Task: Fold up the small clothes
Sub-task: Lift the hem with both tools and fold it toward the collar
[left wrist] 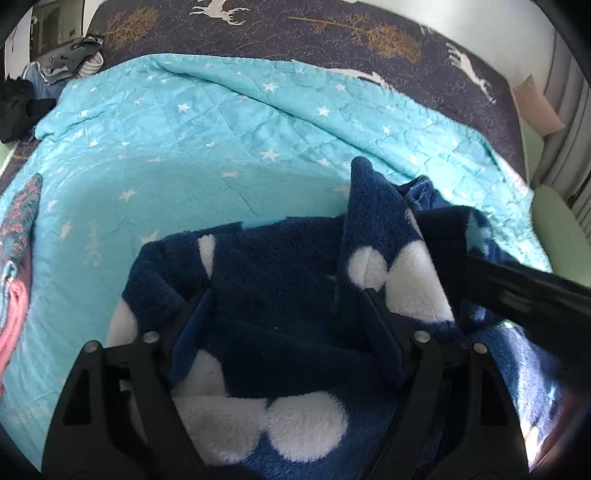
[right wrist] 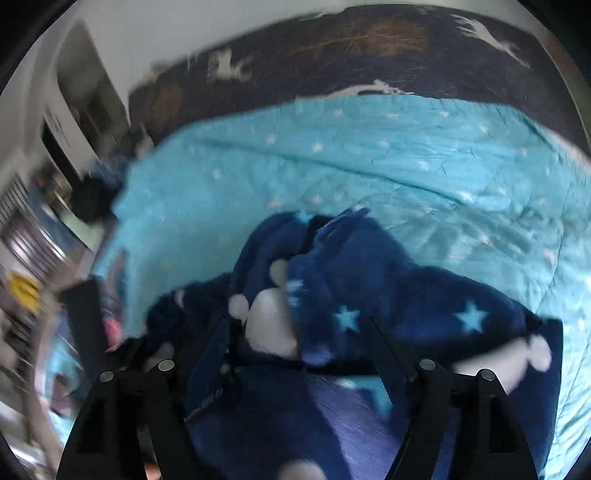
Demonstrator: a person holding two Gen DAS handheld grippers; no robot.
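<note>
Fingers of the left gripper (left wrist: 288,306) stand spread wide over a navy fleece garment (left wrist: 280,295), pads clear of the cloth, nothing pinched. Right gripper (right wrist: 295,332) likewise parted, fingers straddling a bunched fold of the same fleece; no grip visible, though this view is smeared by motion. Garment is dark blue with white cloud patches and pale stars, lying crumpled on a turquoise star-print quilt (left wrist: 192,147) near its front edge, one corner peaking upward. Quilt covers a dark bedspread with deer and tree motifs (left wrist: 332,29). Pink patterned clothing (left wrist: 16,266) lies at the quilt's left edge. Heap of clothes (left wrist: 70,62) far left, well apart.
</note>
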